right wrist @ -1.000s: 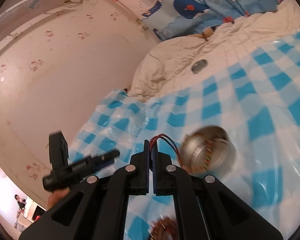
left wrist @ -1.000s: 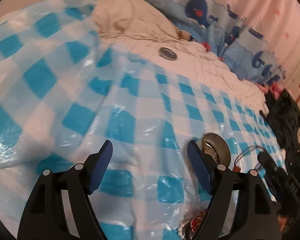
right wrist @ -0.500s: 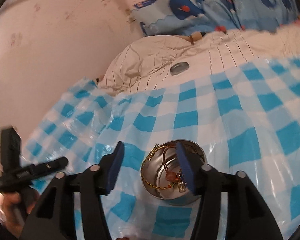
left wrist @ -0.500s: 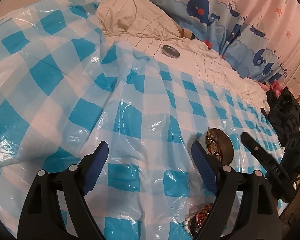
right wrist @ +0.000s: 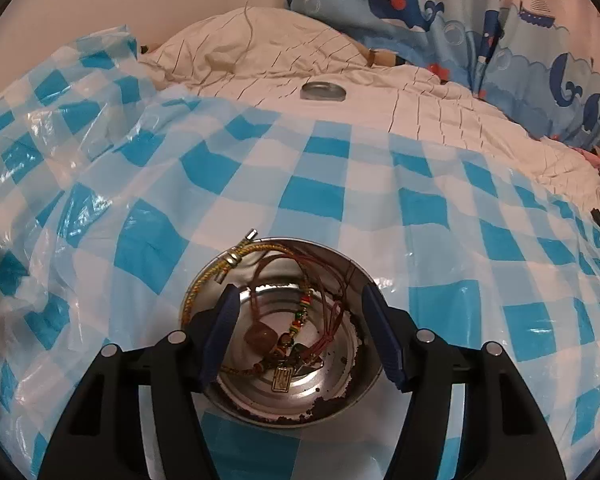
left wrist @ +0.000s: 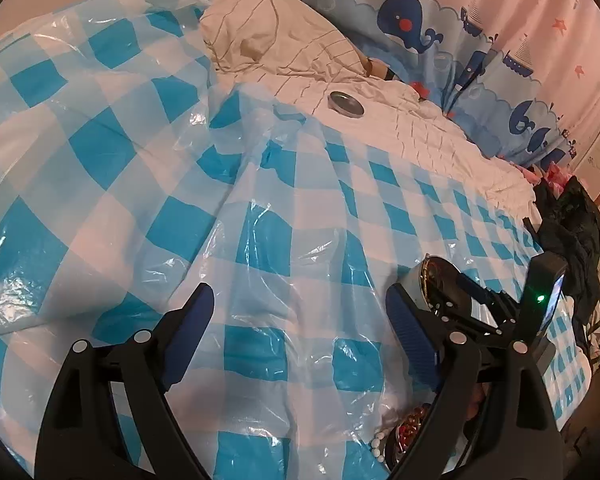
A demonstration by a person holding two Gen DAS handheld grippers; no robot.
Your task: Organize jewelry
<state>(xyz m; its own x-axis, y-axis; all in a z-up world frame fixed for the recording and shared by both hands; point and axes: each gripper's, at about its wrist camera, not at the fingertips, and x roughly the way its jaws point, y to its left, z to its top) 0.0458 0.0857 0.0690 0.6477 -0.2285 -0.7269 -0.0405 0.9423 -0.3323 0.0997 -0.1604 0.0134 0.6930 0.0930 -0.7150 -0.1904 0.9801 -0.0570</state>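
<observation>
In the right wrist view a metal bowl [right wrist: 336,380] rests on the checked plastic sheet. It holds a red cord necklace [right wrist: 324,280], a bead strand [right wrist: 300,316] and a gold pendant [right wrist: 282,378]. A gold braided bracelet [right wrist: 212,276] hangs over its rim. My right gripper [right wrist: 300,336] hovers over the bowl, its jaws opening, with no pad pressing on anything. My left gripper [left wrist: 298,312] stands over bare sheet, jaws opening and nothing between them. The bowl [left wrist: 440,284] shows behind its right finger, with the right gripper [left wrist: 484,300] over it.
A second dish with red beads and a white pearl strand [left wrist: 404,428] sits at the lower edge of the left wrist view. A round metal lid [right wrist: 323,91] lies on the white quilt beyond the sheet. Dark clothes [left wrist: 572,220] pile up at the right.
My right gripper went from shut on the red cord to open, leaving the cord in the bowl, and swung down over the bowl. My left gripper widened slightly without moving.
</observation>
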